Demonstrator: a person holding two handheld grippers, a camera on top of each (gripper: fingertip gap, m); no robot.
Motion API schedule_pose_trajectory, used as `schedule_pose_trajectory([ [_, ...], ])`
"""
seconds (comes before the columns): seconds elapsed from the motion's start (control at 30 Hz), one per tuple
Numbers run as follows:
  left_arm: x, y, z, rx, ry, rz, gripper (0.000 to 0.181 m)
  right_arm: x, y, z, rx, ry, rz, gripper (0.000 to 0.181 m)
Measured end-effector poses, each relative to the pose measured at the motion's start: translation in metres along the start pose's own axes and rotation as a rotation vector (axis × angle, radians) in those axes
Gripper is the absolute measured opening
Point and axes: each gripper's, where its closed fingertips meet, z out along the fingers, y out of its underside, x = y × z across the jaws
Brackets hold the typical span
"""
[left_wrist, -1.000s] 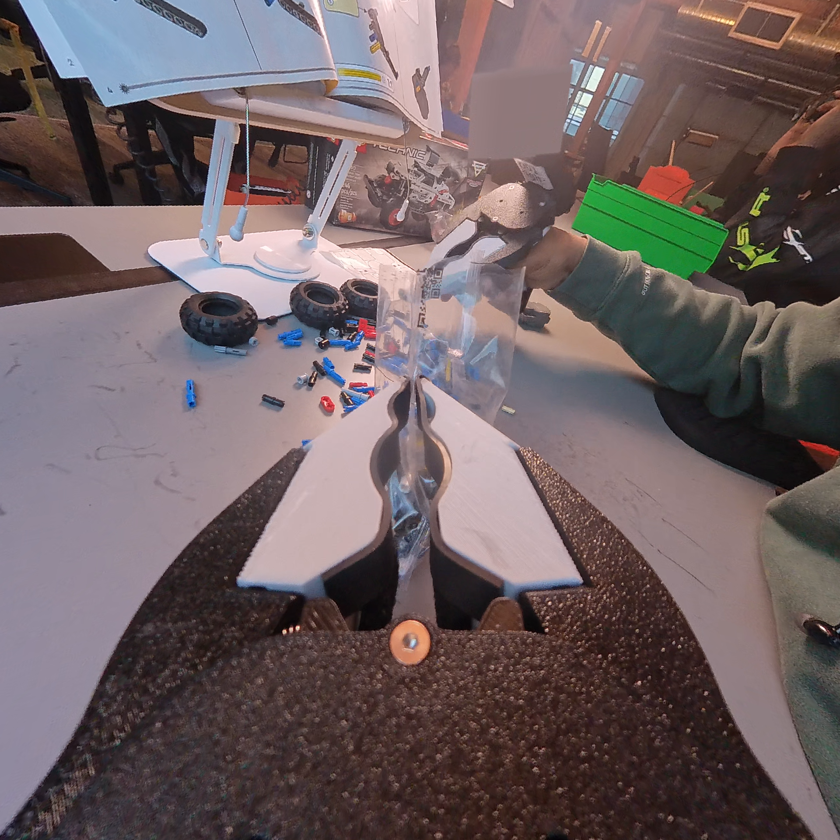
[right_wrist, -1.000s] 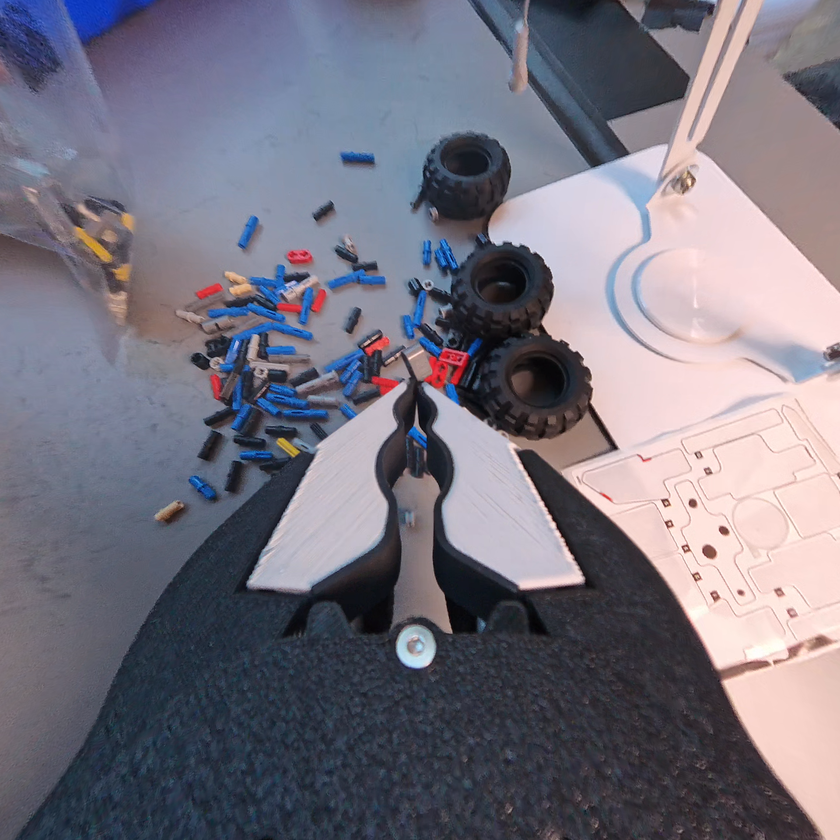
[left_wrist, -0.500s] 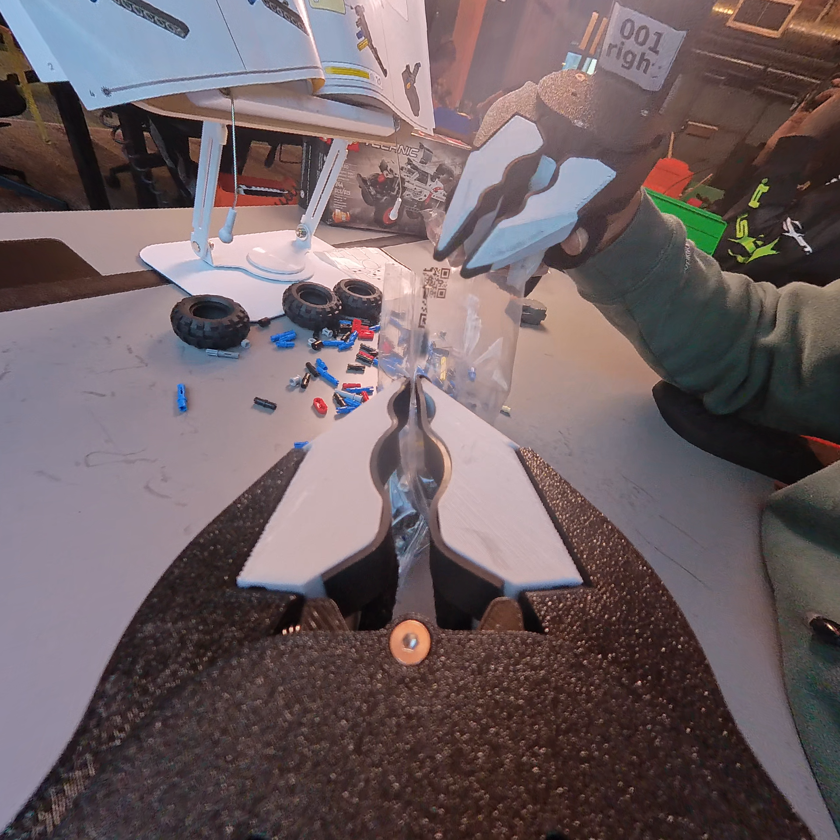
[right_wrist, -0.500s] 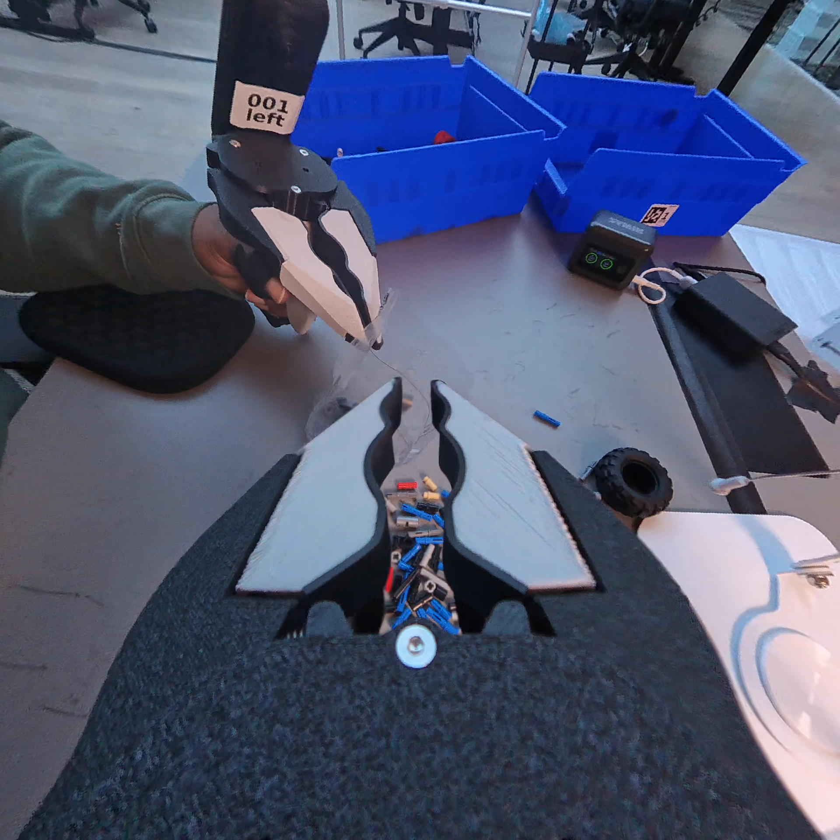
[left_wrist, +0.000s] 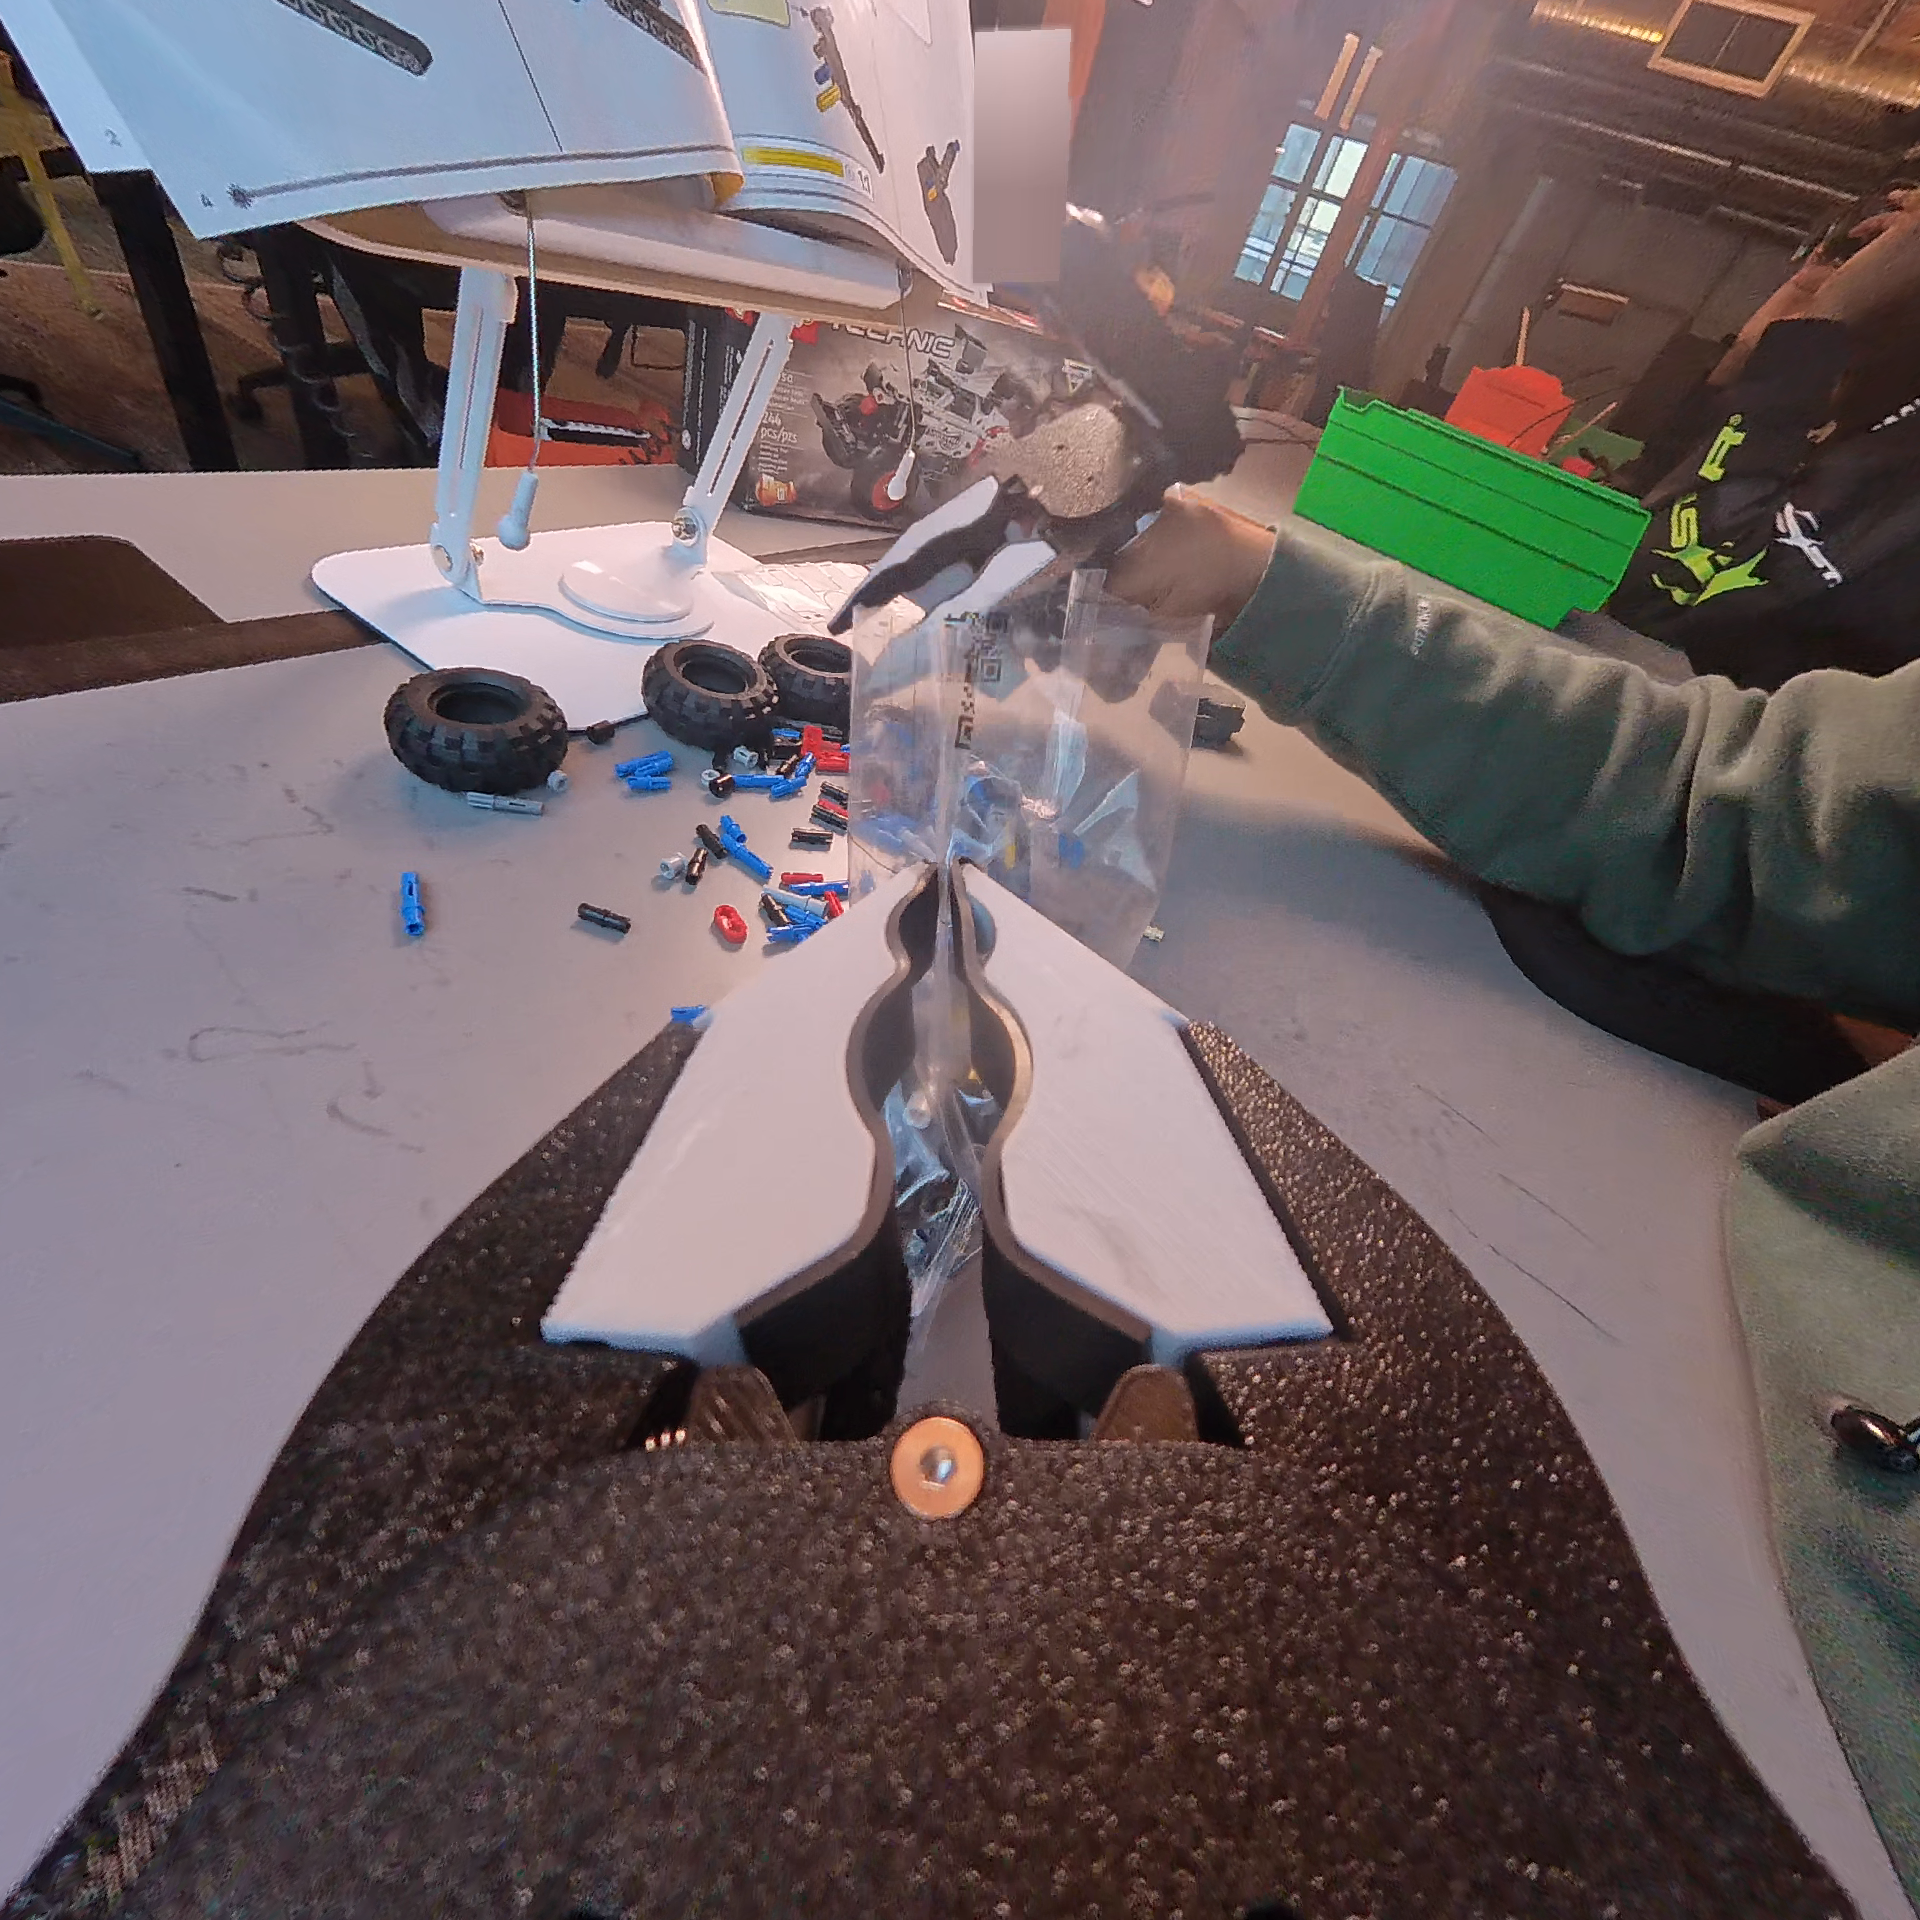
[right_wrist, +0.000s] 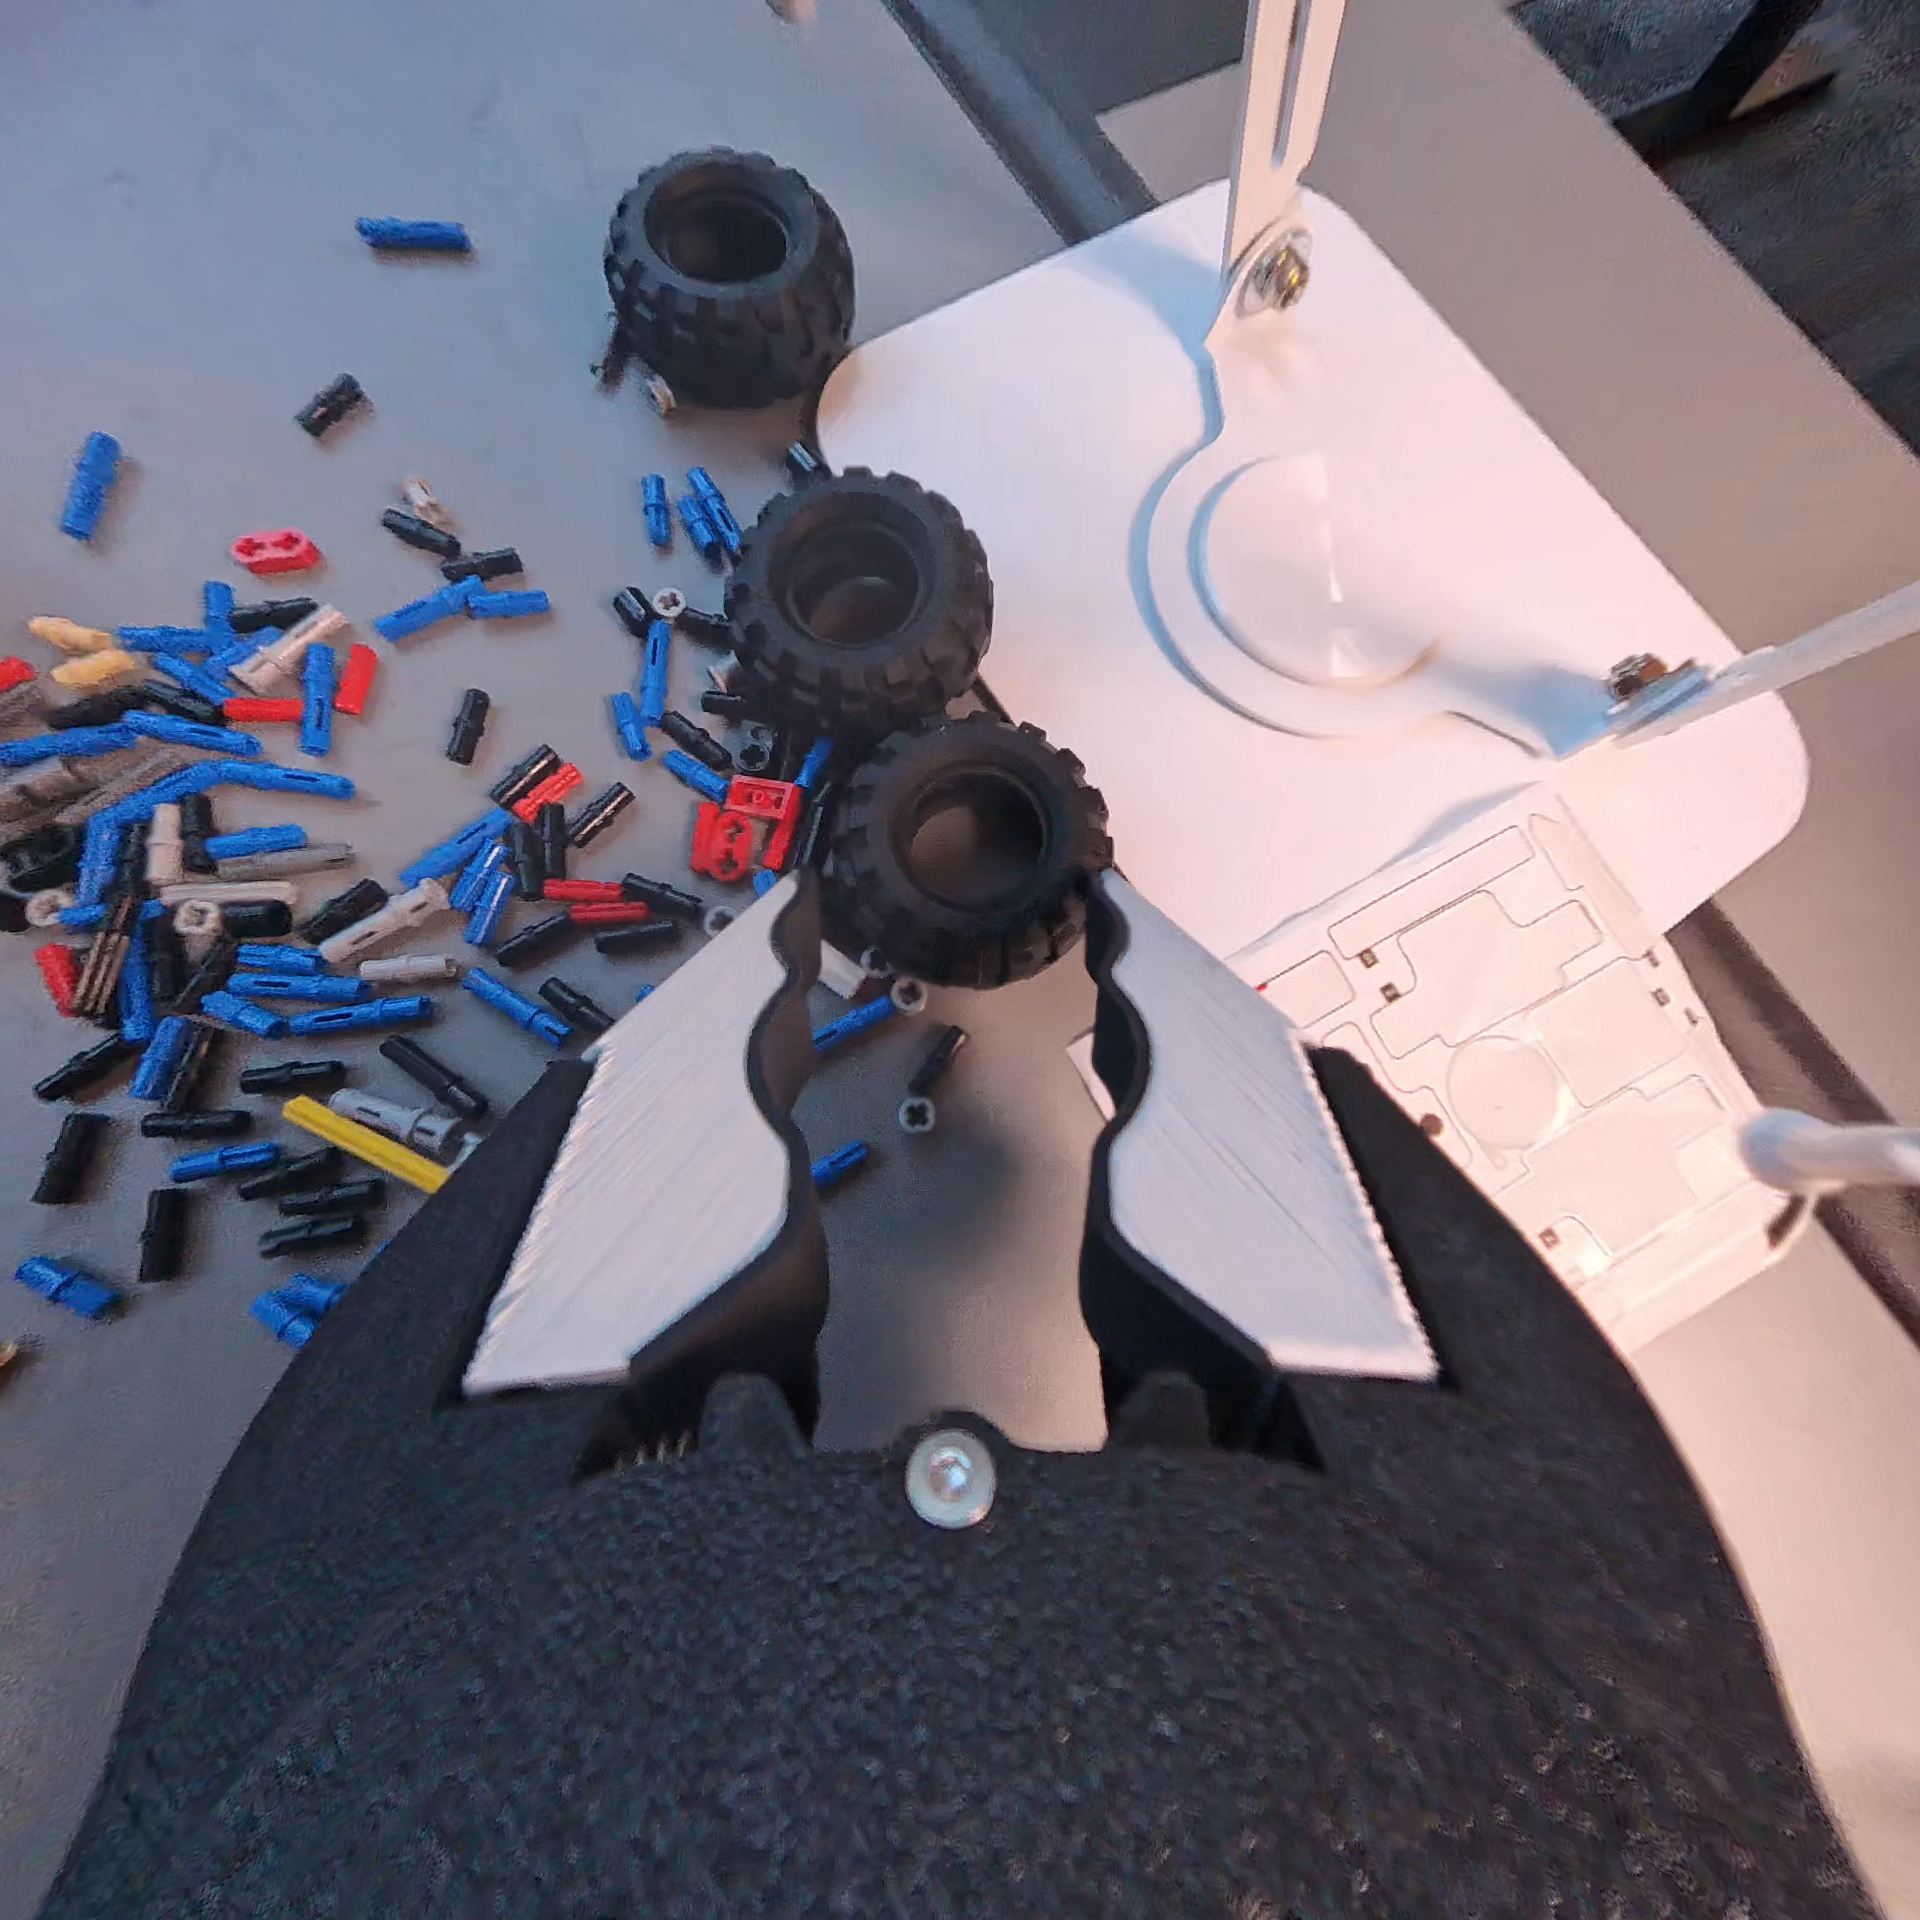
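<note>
Pinching the clear bag (left_wrist: 1023, 748) at frame centre, the left gripper (left_wrist: 948, 878) hasn't budged. Big change lower centre: the right gripper (right_wrist: 940, 914), half a second ago up by the bag, now gapes wide around the nearest tyre (right_wrist: 961, 847) on the worktop (right_wrist: 312, 125).

- Three black toy tires (right_wrist: 966, 852) sit by a white stand (right_wrist: 1039, 499).
- Little blue, black and red pegs (right_wrist: 260, 831) lie on the gray table (left_wrist: 208, 1039).
- A green bin (left_wrist: 1455, 520) is far back.

You are getting warm daylight from the far windows (left_wrist: 1340, 223). Glare is bleaching the white stand base (right_wrist: 1091, 499); wide-angle edges are bending and blurring.
</note>
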Motion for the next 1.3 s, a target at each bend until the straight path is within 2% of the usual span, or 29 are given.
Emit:
schedule_pose_trajectory([
  [0.03,-0.001,0.000,0.000,-0.001,-0.002,-0.001,0.001,0.003,0.002,0.007,-0.007,0.012,0.009,0.055],
  [0.17,-0.002,0.000,-0.001,0.001,-0.006,-0.005,0.001,0.009,-0.007,0.006,0.024,0.010,0.027,0.052],
  [0.3,-0.004,-0.001,-0.003,0.006,-0.004,-0.009,0.001,0.021,-0.008,-0.025,0.060,0.027,0.069,0.053],
  [0.47,-0.004,-0.003,-0.004,0.013,0.003,-0.010,0.001,0.055,0.049,-0.062,-0.164,0.241,-0.014,0.053],
  [0.57,-0.003,-0.002,-0.003,0.011,0.005,-0.013,0.001,0.053,0.077,-0.062,-0.214,0.243,-0.010,0.053],
  [0.67,-0.004,0.000,-0.001,0.005,0.002,-0.014,0.001,0.053,0.083,-0.061,-0.228,0.266,-0.053,0.055],
  [0.73,-0.003,0.000,-0.001,0.003,-0.003,-0.011,0.001,0.054,0.075,-0.064,-0.227,0.272,-0.054,0.060],
  [0.83,-0.004,0.000,-0.001,0.003,-0.009,-0.011,0.001,0.039,0.033,-0.067,-0.093,0.200,-0.049,0.055],
  [0.9,-0.005,0.001,0.000,0.000,-0.010,-0.017,0.001,0.019,0.005,-0.058,-0.019,0.113,-0.049,0.054],
  [1.0,-0.005,0.003,0.001,-0.008,-0.009,-0.021,0.001,-0.005,-0.023,-0.026,0.024,0.005,-0.030,0.063],
  [1.13,-0.006,0.002,-0.001,-0.002,-0.017,-0.019,0.001,-0.022,-0.033,0.026,-0.019,-0.079,0.011,0.082],
  [1.17,-0.007,0.001,-0.002,0.000,-0.020,-0.021,0.001,-0.021,-0.034,0.035,-0.030,-0.057,-0.012,0.081],
  [1.23,-0.010,0.001,-0.003,0.005,-0.021,-0.029,0.001,-0.019,-0.035,0.044,-0.047,-0.043,-0.045,0.053],
  [1.3,-0.011,0.001,-0.004,0.006,-0.019,-0.036,0.001,-0.019,-0.046,0.040,0.017,-0.072,-0.004,0.052],
])
